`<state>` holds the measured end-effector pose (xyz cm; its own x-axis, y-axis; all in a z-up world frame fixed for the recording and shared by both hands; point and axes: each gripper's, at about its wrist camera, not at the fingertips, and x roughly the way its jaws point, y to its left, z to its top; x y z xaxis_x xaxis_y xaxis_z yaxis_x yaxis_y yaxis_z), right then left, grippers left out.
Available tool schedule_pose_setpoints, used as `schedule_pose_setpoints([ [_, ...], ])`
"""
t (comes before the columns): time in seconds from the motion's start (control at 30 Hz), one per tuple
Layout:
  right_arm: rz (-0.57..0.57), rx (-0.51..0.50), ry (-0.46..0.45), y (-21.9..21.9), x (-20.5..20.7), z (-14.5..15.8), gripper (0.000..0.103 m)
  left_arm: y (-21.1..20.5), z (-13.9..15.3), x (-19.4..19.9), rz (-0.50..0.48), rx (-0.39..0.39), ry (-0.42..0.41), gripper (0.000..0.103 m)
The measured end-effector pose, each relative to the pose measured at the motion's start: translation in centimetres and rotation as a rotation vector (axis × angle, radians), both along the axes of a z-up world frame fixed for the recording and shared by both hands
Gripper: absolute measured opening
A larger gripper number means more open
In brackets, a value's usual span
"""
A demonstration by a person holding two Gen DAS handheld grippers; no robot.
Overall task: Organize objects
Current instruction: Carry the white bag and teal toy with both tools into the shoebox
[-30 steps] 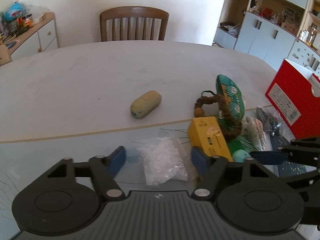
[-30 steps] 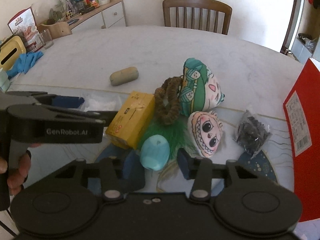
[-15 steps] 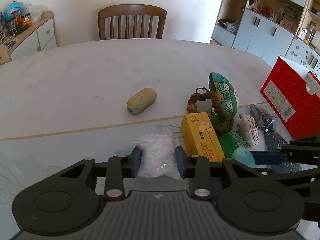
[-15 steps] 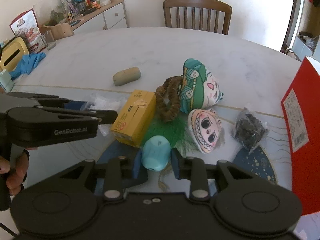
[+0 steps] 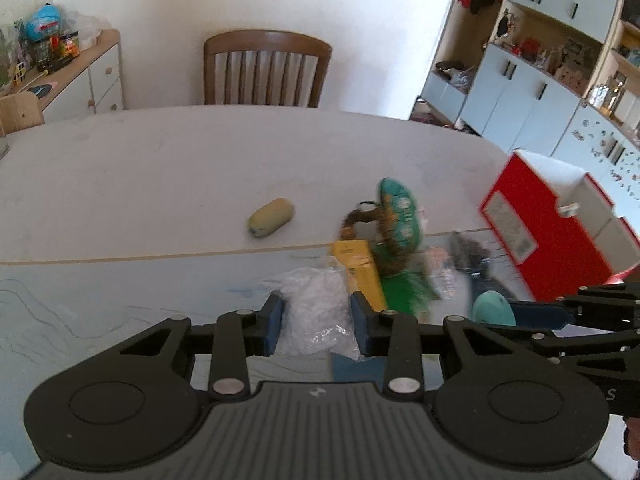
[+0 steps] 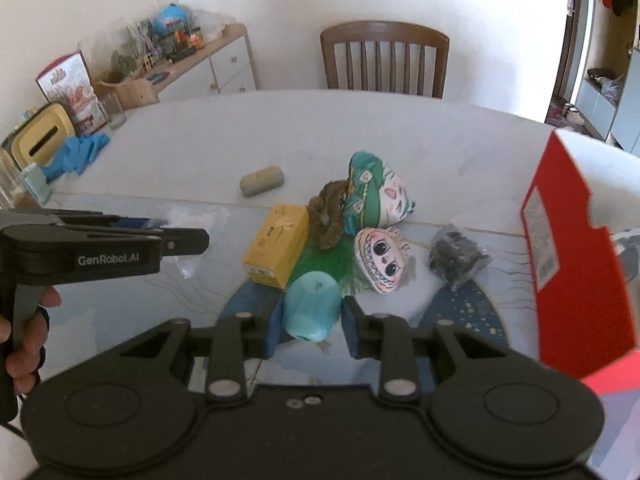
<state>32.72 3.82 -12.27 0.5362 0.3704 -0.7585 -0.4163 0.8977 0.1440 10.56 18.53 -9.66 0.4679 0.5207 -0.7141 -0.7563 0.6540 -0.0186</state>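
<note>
1. Pale oval table [image 5: 160, 168] with a glass sheet over its near half; wooden chair [image 5: 267, 68] at the far edge, white cabinets [image 5: 520, 92] along the right wall.
2. Left gripper [image 5: 316, 322]: closed on a clear plastic bag [image 5: 314, 312] of small white pieces, blue pads [image 5: 274, 320] pressing both sides. Bag crumpled, translucent, raised clear of the glass (its lower edge hanging below the pads).
3. Right gripper [image 6: 308, 320]: closed narrowly on a pale teal rounded object [image 6: 311, 306], smooth and egg-like, with a small dark slot in its upper face. Green fringe [image 6: 324, 262] trailing from behind it onto the table.
4. Remaining on the table, in one cluster just beyond the grippers:
   - yellow box [image 6: 276, 250], lying flat, label side up;
   - brown beaded loop [image 6: 330, 218], touching the box's right side;
   - green-capped cartoon-face pouch [image 6: 376, 192], behind the loop;
   - smaller cartoon-face pouch [image 6: 380, 258], large dark eyes, in front of the first;
   - clear bag of dark pieces [image 6: 456, 258], to the right, apart from the pouches.
5. Olive-tan capsule-shaped item [image 6: 262, 181]: alone on the bare tabletop, well apart from the cluster.
6. Red box [image 6: 576, 264] with white interior: at the right edge, open side up.
7. Person's hand [image 6: 24, 344]: wrapped around the left gripper's handle.
</note>
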Motion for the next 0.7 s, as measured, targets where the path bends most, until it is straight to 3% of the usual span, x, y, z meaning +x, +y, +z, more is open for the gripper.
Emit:
schedule_pose_setpoints([
  [0.23, 0.002, 0.008, -0.047, -2.4, -2.1, 3.5, 0.030, -3.8, 3.2, 1.9, -0.070, -0.008, -0.045, 0.035],
  [0.7, -0.018, -0.040, -0.135, -8.6, -4.5, 8.1, 0.030, -10.1, 6.4, 8.5, -0.192, 0.011, -0.067, 0.035],
])
